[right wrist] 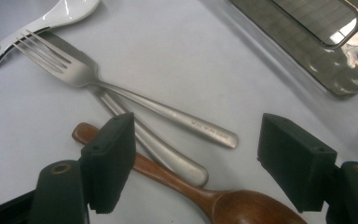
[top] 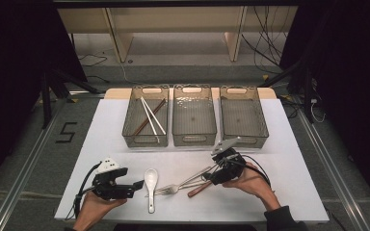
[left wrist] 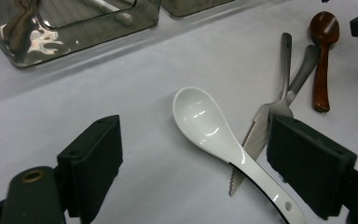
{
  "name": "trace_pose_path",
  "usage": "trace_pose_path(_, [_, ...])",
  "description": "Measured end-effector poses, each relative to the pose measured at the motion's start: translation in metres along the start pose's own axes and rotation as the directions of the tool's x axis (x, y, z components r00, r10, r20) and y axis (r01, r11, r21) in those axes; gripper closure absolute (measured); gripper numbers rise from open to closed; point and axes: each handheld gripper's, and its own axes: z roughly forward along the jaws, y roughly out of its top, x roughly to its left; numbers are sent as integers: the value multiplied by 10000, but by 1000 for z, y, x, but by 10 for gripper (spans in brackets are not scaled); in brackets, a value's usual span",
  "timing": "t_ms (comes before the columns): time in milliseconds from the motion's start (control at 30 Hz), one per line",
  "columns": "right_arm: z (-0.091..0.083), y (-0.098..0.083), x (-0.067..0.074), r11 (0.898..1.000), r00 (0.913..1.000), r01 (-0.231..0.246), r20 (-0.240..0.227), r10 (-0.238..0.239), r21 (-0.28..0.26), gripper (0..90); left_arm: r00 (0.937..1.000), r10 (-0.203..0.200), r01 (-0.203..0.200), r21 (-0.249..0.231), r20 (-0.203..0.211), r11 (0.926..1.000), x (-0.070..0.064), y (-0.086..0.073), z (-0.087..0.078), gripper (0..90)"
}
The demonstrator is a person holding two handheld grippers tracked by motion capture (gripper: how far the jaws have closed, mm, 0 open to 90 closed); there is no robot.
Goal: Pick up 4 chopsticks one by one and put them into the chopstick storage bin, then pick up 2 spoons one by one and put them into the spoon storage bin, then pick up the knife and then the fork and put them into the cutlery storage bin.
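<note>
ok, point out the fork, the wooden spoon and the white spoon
fork (right wrist: 70, 70), right gripper view, base of the tines
wooden spoon (left wrist: 320, 84), left gripper view, mid-handle
white spoon (left wrist: 200, 116), left gripper view, bowl

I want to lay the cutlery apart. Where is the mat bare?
Bare: the mat right of the right gripper, and the strip between bins and cutlery. Crowded: white spoon, fork, knife and wooden spoon overlap.

A brown wooden spoon (right wrist: 200, 196) lies flat near the front edge of the white table (top: 294, 144), just beside the crossed handles of 1 steel fork (right wrist: 121, 88) and 1 steel knife (right wrist: 168, 156).
</note>
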Motion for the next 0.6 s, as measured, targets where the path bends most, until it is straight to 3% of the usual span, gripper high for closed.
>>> trace_pose_path(600, [7, -4, 5, 9932, 9973, 681, 207, -703, 944, 287, 10000, -69, 68, -224, -51, 9997, 2, 1, -4, 177])
